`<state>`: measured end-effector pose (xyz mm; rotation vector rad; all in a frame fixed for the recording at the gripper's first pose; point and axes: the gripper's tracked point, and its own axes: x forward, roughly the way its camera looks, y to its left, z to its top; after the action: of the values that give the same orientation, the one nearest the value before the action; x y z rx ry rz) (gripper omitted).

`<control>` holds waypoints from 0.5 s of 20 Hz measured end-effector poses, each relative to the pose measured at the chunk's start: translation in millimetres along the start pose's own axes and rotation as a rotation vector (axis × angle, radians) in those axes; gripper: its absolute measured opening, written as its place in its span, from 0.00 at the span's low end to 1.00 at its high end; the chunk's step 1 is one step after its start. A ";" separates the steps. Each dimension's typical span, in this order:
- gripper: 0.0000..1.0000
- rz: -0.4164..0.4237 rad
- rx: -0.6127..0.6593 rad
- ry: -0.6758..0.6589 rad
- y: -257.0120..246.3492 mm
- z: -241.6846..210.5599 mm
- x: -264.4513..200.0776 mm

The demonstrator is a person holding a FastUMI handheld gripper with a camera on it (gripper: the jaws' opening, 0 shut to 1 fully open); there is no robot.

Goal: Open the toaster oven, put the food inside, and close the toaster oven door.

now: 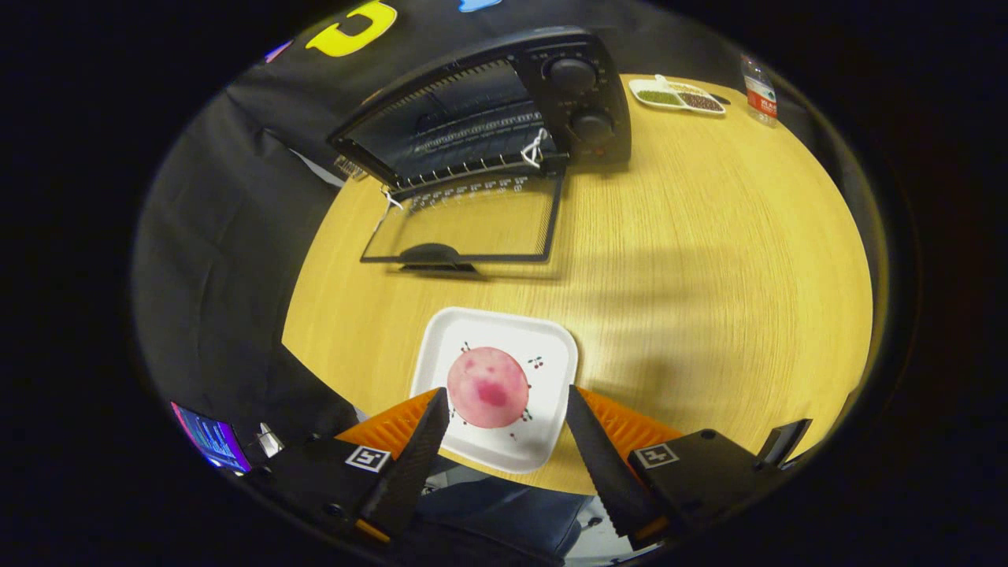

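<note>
The toaster oven (504, 110) stands open, its door (472, 220) flat on the worktop (709, 260). A careless pinch could skid the plate (494, 394) or crush the soft pink food (487, 387). The claw (508, 409) is spread wide; the food lies between its fingers, untouched, well short of the oven.

Wooden table (709, 260), black cloth wall (213, 236)
</note>
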<state>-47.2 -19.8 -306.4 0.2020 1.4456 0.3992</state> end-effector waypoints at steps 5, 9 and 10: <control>0.93 0.017 0.022 0.091 -8.3 -11.9 21.9; 0.81 0.019 0.044 0.110 -14.9 -8.2 26.8; 0.76 0.020 0.047 0.119 -16.3 -8.1 26.7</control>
<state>-50.9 -25.4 -337.9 0.2341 1.5719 0.3996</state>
